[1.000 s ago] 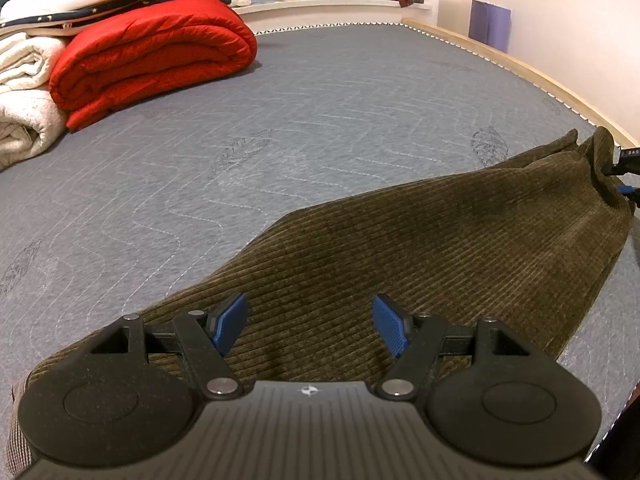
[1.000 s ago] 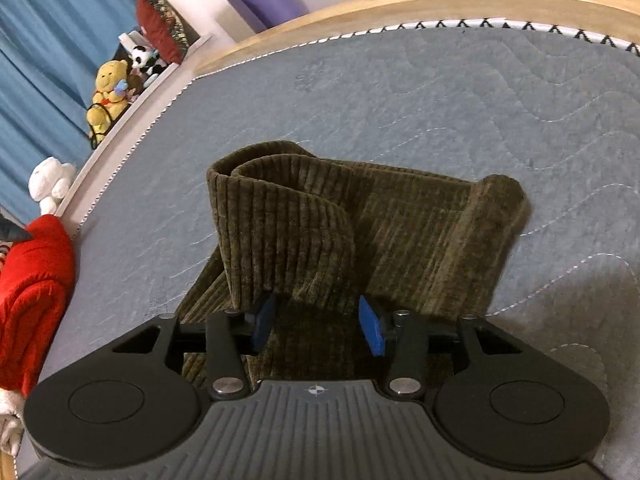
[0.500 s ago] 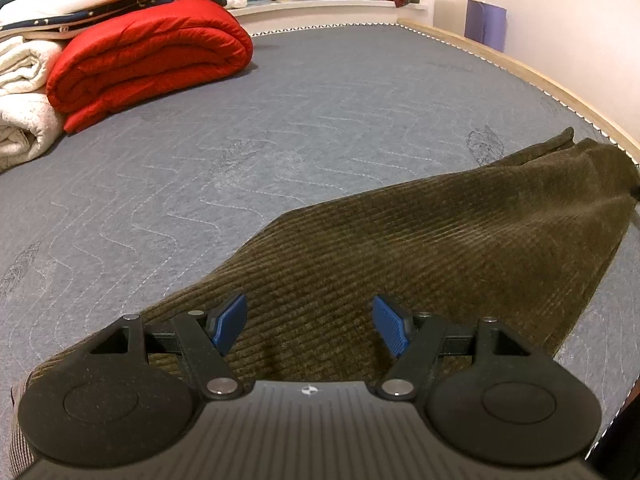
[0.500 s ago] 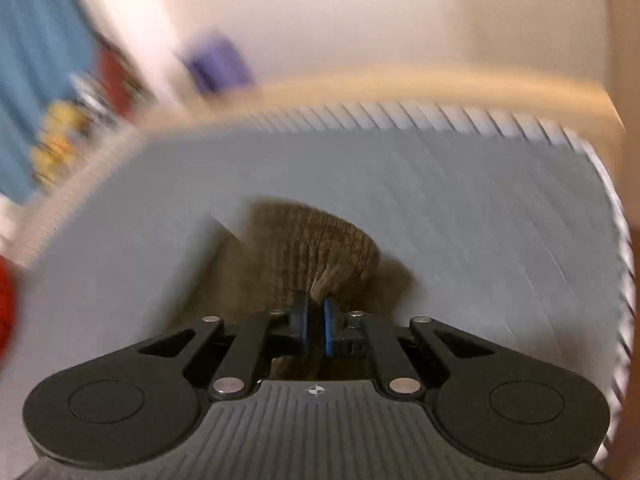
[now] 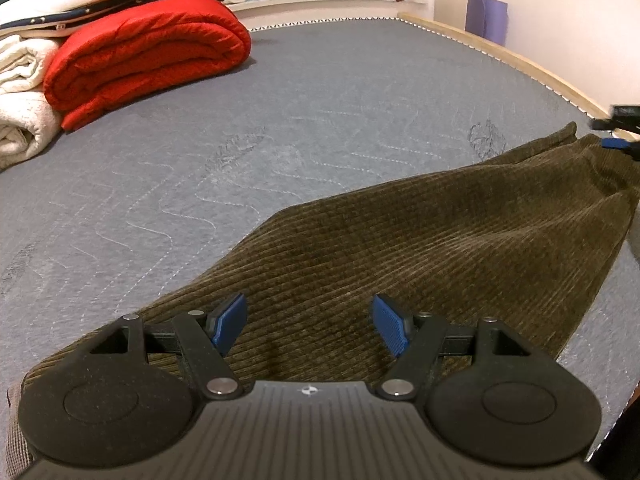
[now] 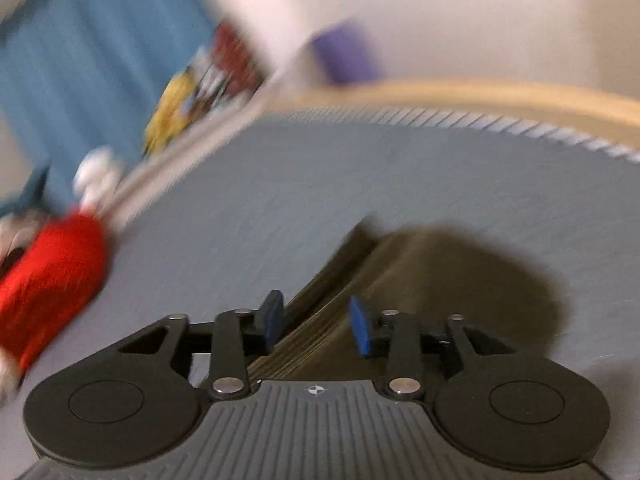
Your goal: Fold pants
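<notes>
Left tool [image 5: 308, 324] gapes wide over the pants [image 5: 400, 248]; right tool [image 6: 316, 322] parted, gripping nothing; a careless regrasp could bunch the fold

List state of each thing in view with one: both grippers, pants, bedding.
left gripper: open, over the pants, gripping nothing.
right gripper: open, pants fabric between its fingers, view blurred.
pants: spread flat on the mattress.
red blanket: folded.
white blanket: folded.
</notes>
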The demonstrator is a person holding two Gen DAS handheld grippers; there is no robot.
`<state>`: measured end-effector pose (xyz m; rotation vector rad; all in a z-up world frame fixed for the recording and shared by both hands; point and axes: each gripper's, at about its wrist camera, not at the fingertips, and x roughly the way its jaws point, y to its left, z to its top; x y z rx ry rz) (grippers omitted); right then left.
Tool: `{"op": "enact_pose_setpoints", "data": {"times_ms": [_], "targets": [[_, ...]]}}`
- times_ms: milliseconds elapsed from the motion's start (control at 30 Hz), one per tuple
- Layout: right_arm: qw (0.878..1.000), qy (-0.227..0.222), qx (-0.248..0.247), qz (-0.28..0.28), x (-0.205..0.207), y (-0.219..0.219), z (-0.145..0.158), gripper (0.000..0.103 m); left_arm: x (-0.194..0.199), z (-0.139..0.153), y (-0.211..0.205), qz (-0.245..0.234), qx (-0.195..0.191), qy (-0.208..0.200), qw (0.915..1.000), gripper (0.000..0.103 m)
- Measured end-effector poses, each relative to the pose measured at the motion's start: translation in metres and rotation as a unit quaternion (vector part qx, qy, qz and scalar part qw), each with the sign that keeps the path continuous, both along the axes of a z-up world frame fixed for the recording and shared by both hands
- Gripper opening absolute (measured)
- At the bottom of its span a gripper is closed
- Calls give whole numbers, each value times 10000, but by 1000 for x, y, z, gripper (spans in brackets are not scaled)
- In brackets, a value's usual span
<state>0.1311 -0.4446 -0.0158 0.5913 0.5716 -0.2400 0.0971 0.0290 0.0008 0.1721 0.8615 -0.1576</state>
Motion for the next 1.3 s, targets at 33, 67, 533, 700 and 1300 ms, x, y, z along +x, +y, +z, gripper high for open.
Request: {"op": "enact_pose_setpoints", "data": {"times_ms": [33, 67, 533, 700, 1300], "targets": [[9997, 107, 55, 225, 12, 6, -4, 49, 1, -1, 0, 4, 2, 8, 10000, 75], [9990, 251, 68, 376, 23, 11, -7, 56, 1, -2, 1, 14, -1, 18, 10000, 75], [9712, 1648, -1704, -250, 108, 45, -52, 20, 14, -11, 22, 253, 51, 119, 9996, 75], [9819, 1055, -1417, -680, 98, 37, -32, 2, 15, -8, 21, 244, 48, 58, 9997, 75], [9695, 81, -1103, -2186, 25, -55, -3, 52, 2, -1, 17, 241, 69, -47, 9997, 75]]}}
